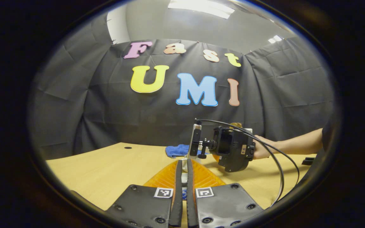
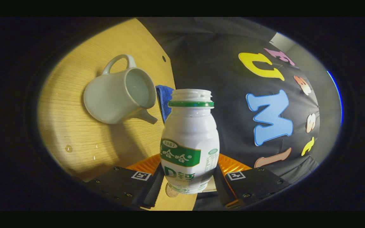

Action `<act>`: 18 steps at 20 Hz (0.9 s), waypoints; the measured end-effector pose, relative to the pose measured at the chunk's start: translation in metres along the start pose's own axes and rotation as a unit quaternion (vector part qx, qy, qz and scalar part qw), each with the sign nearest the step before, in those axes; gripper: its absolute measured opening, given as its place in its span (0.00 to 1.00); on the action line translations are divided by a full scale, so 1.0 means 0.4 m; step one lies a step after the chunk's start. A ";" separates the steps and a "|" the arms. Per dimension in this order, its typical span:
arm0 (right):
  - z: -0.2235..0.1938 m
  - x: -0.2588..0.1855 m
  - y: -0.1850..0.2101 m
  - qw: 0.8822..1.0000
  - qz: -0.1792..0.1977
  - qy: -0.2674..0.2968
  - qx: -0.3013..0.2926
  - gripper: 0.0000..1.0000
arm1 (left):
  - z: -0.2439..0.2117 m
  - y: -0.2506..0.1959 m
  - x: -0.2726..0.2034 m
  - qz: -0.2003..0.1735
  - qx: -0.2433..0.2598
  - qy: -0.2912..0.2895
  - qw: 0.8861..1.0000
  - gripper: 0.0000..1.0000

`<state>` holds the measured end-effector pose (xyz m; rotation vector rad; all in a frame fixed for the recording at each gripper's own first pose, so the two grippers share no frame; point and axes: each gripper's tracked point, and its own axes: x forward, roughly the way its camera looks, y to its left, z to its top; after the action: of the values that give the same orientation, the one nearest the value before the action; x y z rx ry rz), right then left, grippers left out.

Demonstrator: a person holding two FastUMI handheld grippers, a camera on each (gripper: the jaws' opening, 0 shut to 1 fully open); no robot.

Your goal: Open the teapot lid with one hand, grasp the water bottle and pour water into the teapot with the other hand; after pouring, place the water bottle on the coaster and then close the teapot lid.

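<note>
Currently I am holding two items, listed as follows.

Item one: right gripper (image 2: 188, 182), jaws clamped on the water bottle (image 2: 189, 139), one finger pressing each side of its lower body. The bottle is uncapped and tipped sideways, neck aiming past the teapot (image 2: 119, 95).

Item two: teapot, pale, handled, spouted, standing on the desk (image 2: 71, 126) with its mouth open and lid off; liquid seems to be sitting inside. A few droplets (image 2: 68, 148) are lying on the desk nearby, and a blue cloth (image 2: 164, 98) is resting just behind the teapot.

Item three: left gripper (image 1: 184, 190), jaws almost together, pinching something small and pale, probably the lid (image 1: 184, 179); I cannot tell for certain.

Status, by my judgement: lid opening done, bottle grasped, pouring under way or finishing. Outstanding: setting the bottle on the coaster, closing the lid.
</note>
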<state>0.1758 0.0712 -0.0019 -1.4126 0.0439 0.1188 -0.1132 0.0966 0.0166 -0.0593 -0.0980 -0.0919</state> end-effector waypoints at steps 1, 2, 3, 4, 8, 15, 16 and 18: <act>0.001 0.002 -0.004 1.000 -0.003 0.000 -0.008 0.72 | 0.000 0.000 -0.001 -0.001 0.001 0.000 1.000 0.12; 0.000 0.003 -0.005 1.000 -0.005 0.000 -0.014 0.72 | 0.000 0.000 0.001 -0.001 0.002 0.000 1.000 0.12; 0.000 0.004 -0.008 1.000 -0.006 0.000 -0.019 0.72 | 0.000 0.000 0.000 -0.001 0.003 0.001 1.000 0.12; -0.002 0.006 -0.007 1.000 -0.005 0.001 -0.024 0.72 | 0.000 0.000 0.000 -0.001 0.003 0.001 1.000 0.12; -0.005 0.008 -0.003 0.999 -0.003 0.003 -0.048 0.72 | 0.003 -0.002 -0.001 -0.001 0.004 0.000 1.000 0.12; 0.000 0.007 -0.022 0.994 -0.013 0.000 -0.104 0.72 | -0.001 -0.002 0.002 0.002 0.004 0.007 1.000 0.16; -0.001 0.009 -0.019 0.994 -0.011 0.000 -0.109 0.72 | 0.000 -0.003 0.004 0.002 0.004 0.008 1.000 0.12; -0.001 0.013 -0.018 0.994 -0.010 -0.001 -0.112 0.72 | -0.003 -0.004 0.002 0.000 0.003 0.010 1.000 0.16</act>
<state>0.1818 0.0699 0.0046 -1.6374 0.0148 0.1112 -0.1125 0.0947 0.0156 -0.0527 -0.0787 -0.0930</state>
